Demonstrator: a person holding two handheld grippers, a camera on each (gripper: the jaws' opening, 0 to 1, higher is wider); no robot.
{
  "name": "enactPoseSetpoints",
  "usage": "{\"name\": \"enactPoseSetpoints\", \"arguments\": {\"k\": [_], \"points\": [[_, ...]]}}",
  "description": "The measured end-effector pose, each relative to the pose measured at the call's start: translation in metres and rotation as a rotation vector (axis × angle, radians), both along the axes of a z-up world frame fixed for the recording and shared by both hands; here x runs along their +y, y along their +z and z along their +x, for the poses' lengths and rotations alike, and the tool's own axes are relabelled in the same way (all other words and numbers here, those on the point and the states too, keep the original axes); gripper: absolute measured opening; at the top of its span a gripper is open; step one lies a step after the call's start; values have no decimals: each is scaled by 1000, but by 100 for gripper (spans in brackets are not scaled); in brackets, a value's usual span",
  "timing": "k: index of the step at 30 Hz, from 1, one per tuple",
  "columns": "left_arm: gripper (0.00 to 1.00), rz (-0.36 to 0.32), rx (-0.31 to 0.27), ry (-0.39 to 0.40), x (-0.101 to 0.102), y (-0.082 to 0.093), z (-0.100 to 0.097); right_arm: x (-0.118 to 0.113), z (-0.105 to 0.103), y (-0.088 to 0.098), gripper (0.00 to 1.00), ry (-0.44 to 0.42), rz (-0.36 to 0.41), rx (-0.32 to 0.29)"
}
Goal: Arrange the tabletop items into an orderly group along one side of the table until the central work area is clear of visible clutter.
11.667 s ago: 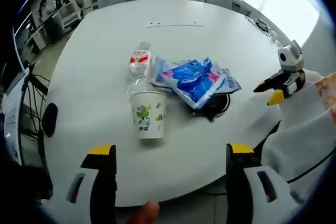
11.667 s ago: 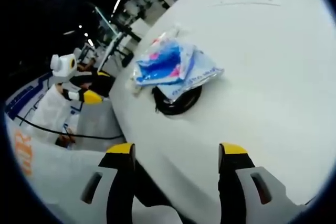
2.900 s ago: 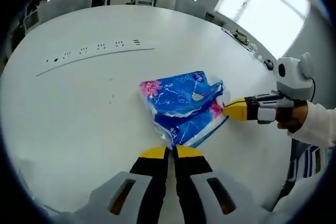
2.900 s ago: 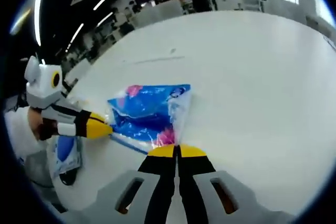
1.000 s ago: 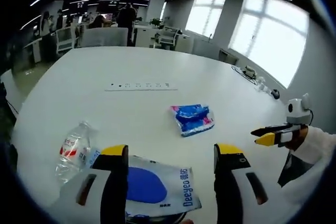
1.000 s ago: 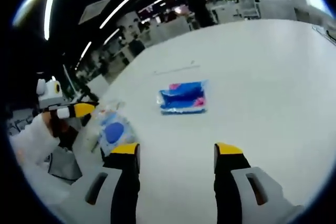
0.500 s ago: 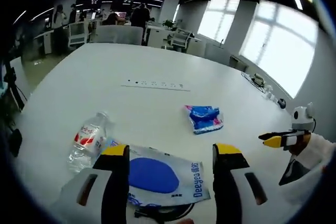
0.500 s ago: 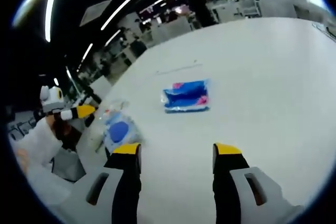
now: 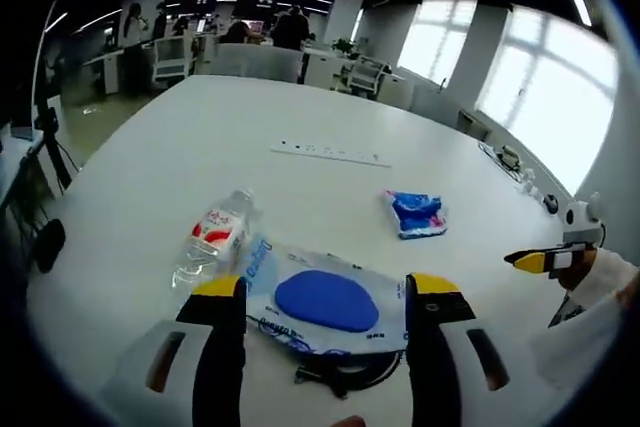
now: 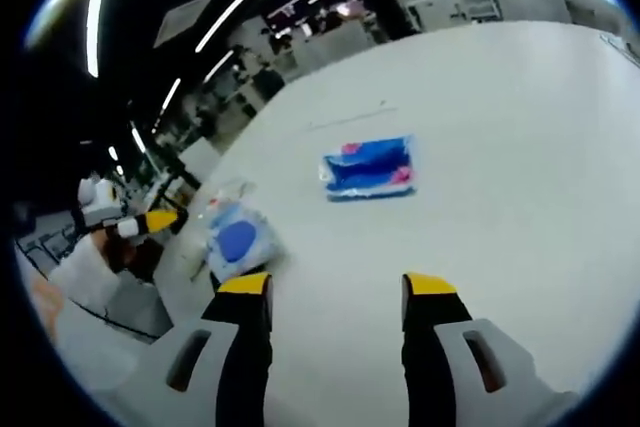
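Lying just beyond the left tool [image 9: 323, 292], whose jaws stand apart and empty, is a white pouch with blue oval print [image 9: 322, 298] on the white counter [image 9: 180, 157]; the right tool [image 10: 335, 287] gapes empty too.

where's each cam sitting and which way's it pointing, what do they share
Left gripper view: rides the left gripper, open, facing across the white table toward the windows; the blue-oval packet and water bottle lie near; the right gripper and a sleeve enter from the right.
Right gripper view: rides the right gripper, open, facing along the table; the left gripper shows at left.
Shared: the blue tissue pack, packet, table.
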State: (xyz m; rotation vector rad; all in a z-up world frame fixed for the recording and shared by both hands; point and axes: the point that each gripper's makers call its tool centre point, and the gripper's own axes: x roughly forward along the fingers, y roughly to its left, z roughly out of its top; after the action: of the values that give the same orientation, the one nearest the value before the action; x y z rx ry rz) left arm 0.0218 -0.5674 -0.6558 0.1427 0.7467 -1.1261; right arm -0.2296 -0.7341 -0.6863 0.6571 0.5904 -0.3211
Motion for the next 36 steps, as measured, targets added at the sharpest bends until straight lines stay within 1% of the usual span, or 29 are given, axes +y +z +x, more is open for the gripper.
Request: {"name": "enactPoseSetpoints", "arguments": {"k": [2, 4, 7, 13, 16, 20, 23, 28, 31, 33, 36], "points": [[64, 2, 10, 33, 11, -1, 5, 4, 2, -1, 49, 11, 11, 0], [64, 11, 7, 52, 19, -3, 9, 5, 3, -1, 49, 16, 18, -1], [63, 24, 2, 67, 27, -5, 12, 8, 5, -2, 48, 27, 26, 2], [61, 28, 14, 83, 29, -9, 14, 19, 13, -3, 47, 64, 35, 9], [60, 26, 28, 94, 28, -11, 16, 23, 15, -4, 46, 79, 38, 12], [59, 33, 23, 91, 27, -11, 20, 27, 13, -7, 46, 92, 46, 24], [59, 37, 19, 83, 25, -10, 26, 29, 12, -8, 45, 92, 48, 31], [58, 47, -3, 77, 16, -9, 44, 27, 11, -7, 45, 84, 50, 34], [57, 72, -21, 50, 7, -9, 55, 27, 11, -7, 45, 82, 49, 34], [56, 114, -36, 12, 0, -12, 65, 26, 10, -7, 45, 79, 50, 35], [56, 121, -52, -20, -15, -8, 76, 22, 8, -8, 45, 68, 50, 40]]}}
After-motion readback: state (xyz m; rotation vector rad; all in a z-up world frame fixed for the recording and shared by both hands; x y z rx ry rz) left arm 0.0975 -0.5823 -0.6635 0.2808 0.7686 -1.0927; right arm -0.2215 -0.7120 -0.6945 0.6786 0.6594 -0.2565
